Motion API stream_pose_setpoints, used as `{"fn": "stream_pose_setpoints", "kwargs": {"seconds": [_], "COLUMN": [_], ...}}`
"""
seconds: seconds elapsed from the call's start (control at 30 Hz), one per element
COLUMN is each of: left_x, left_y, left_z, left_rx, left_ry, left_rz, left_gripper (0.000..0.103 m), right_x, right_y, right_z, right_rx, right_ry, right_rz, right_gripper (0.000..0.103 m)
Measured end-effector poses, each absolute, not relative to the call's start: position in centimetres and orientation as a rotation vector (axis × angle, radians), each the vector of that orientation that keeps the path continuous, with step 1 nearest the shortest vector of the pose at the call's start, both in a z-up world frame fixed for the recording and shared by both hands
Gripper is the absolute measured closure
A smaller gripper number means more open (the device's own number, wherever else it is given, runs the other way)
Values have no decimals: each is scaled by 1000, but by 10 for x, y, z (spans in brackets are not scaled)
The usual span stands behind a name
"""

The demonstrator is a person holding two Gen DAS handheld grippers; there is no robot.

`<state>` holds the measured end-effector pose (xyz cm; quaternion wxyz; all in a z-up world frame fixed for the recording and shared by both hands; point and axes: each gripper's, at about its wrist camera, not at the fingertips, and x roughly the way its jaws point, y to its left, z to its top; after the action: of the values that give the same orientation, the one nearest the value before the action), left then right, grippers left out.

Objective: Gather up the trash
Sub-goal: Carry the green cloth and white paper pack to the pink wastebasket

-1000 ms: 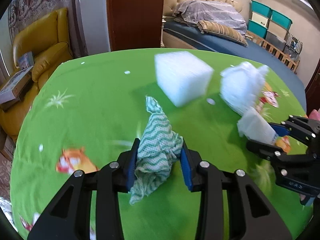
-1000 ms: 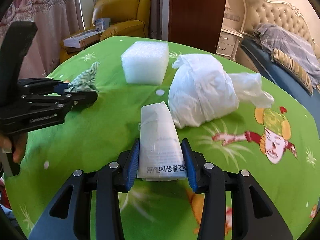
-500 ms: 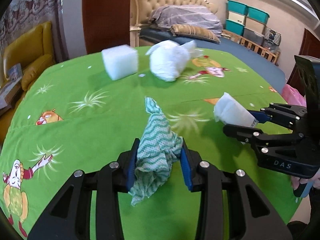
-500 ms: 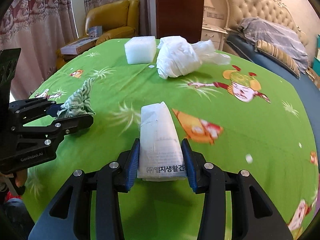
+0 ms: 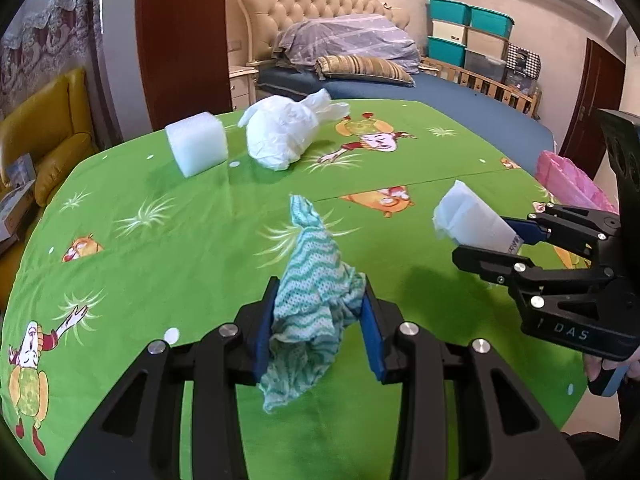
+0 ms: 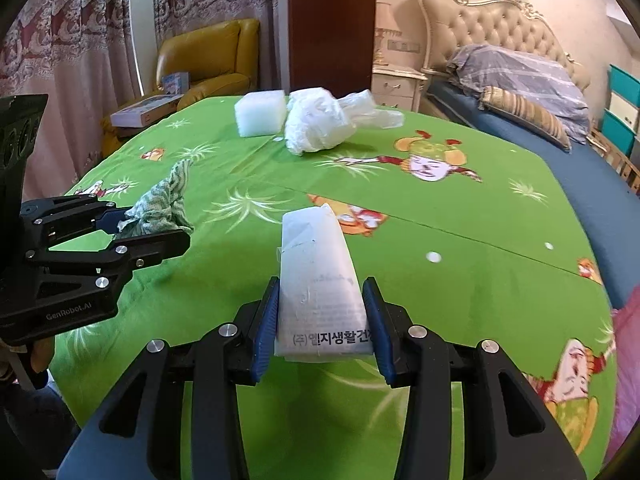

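Two pieces of trash are being held above the green tabletop [image 5: 192, 240]: the left hand-held gripper [image 5: 318, 322] is clamping a green-striped rag [image 5: 316, 300], and the right hand-held gripper [image 6: 322, 320] is pinching a white packet [image 6: 320, 280] (Korean print); a foam block [image 5: 196, 148] and a white bag [image 5: 280, 136] are lying at 12 o'clock.

A bedroom in daylight: a tufted cream headboard [image 5: 320, 0] at 12 o'clock over a blue bed [image 5: 460, 100], teal storage bins [image 5: 468, 28] at 2 o'clock, a yellow armchair [image 5: 44, 140] at 9 o'clock, lace curtains [image 6: 80, 40] behind a dark wood door [image 5: 182, 40].

Foam block [image 5: 196, 148], white bag [image 5: 282, 136] block far tabletop; near side open.
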<state>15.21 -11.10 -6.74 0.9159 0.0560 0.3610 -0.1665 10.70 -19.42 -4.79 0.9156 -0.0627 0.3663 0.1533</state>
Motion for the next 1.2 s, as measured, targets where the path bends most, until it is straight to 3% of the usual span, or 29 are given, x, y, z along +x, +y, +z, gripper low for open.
{"fn": "stream_pose_setpoints", "kwargs": {"seconds": [0.6,1.2], "left_x": [150,157], "left_y": [-165,-295], "left_z": [-54,-45], "left_rx": [188,303], "left_ry": [702,706], "left_rz": [-449,-709], "left_gripper": [66,66], "right_x": [86,45], "right_y": [-253,-375], "right_z": [-29,-16], "right_rx": [-78,-69], "right_ry": [699,698], "right_rz": [206,-34], "right_gripper": [63,63]}}
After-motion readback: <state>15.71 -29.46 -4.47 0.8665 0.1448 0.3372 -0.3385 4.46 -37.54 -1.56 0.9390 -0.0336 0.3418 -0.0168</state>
